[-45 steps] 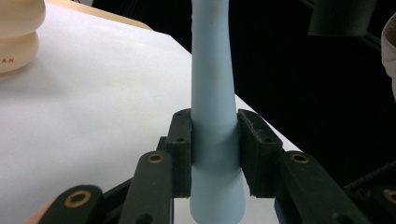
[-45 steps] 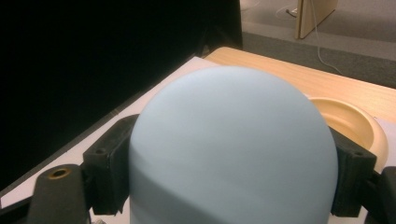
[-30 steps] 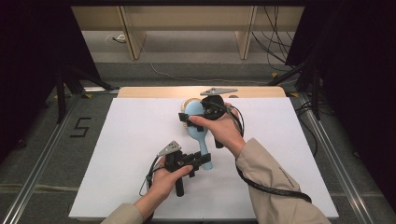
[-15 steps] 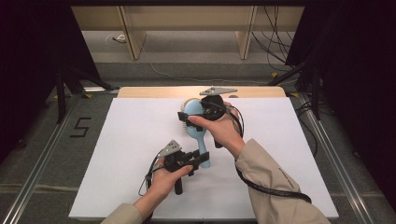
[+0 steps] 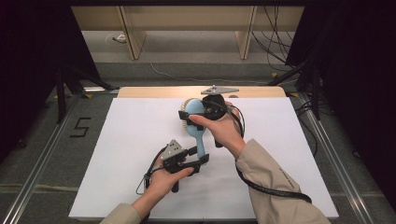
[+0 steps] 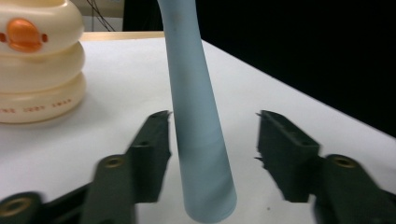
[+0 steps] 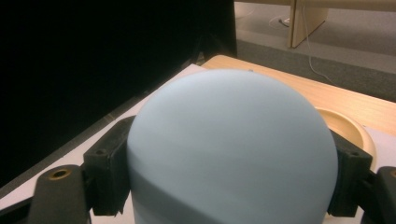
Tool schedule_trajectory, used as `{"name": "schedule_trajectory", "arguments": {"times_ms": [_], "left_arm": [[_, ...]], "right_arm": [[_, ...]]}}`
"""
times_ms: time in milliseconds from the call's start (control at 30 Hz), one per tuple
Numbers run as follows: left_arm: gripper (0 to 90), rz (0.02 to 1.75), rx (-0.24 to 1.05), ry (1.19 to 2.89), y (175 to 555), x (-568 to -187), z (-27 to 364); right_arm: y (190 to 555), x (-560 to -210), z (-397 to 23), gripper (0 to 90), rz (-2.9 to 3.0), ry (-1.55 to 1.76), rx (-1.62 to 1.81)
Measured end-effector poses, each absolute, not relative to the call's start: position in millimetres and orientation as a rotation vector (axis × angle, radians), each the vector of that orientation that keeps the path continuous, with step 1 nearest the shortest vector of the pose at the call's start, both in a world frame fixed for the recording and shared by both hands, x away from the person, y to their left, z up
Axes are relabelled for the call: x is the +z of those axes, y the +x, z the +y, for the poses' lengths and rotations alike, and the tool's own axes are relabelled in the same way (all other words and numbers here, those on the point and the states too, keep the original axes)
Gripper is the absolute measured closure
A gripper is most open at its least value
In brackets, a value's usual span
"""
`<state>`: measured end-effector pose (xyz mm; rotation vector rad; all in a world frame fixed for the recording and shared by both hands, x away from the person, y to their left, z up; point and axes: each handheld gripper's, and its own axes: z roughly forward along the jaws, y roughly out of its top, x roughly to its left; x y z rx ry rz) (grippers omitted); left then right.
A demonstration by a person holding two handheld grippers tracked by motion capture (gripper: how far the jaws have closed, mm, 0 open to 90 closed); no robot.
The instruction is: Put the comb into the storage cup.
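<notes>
Left gripper view: left gripper (image 6: 212,135) jaws just opened around the blue brush (image 6: 196,121) handle; right gripper (image 7: 229,186) jaws clamp its head.

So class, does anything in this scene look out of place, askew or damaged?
Nothing stands out. The blue brush is intact, its head clamped in the right gripper, its handle between the left gripper's just-opened fingers. The cream object sits upright.

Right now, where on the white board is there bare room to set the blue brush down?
The white board is bare left of the left tongs and right of the right hand. It is crowded mid-board, around the blue brush and cream container.
</notes>
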<state>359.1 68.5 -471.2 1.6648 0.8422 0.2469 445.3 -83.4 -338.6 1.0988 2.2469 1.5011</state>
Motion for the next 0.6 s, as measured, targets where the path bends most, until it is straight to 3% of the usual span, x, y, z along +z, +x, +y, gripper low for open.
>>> {"name": "schedule_trajectory", "arguments": {"times_ms": [167, 233, 333, 600], "left_arm": [[16.1, 0.843, 0.314, 1.751, 357.4, -468.2, 73.6], [14.1, 0.852, 0.342, 1.767, 356.8, -467.3, 76.7], [4.1, 0.854, 0.364, 1.788, 355.5, -466.1, 82.8], [0.0, 0.886, 0.447, 1.806, 350.3, -464.5, 112.8]], "right_arm": [[446.7, -338.2, -86.4, 21.4, 2.219, 1.103, 1.508], [447.1, -337.9, -87.5, 21.4, 2.205, 1.109, 1.511], [447.4, -337.0, -89.5, 21.4, 2.185, 1.106, 1.512], [448.8, -335.4, -94.2, 21.4, 2.135, 1.102, 1.515]]}}
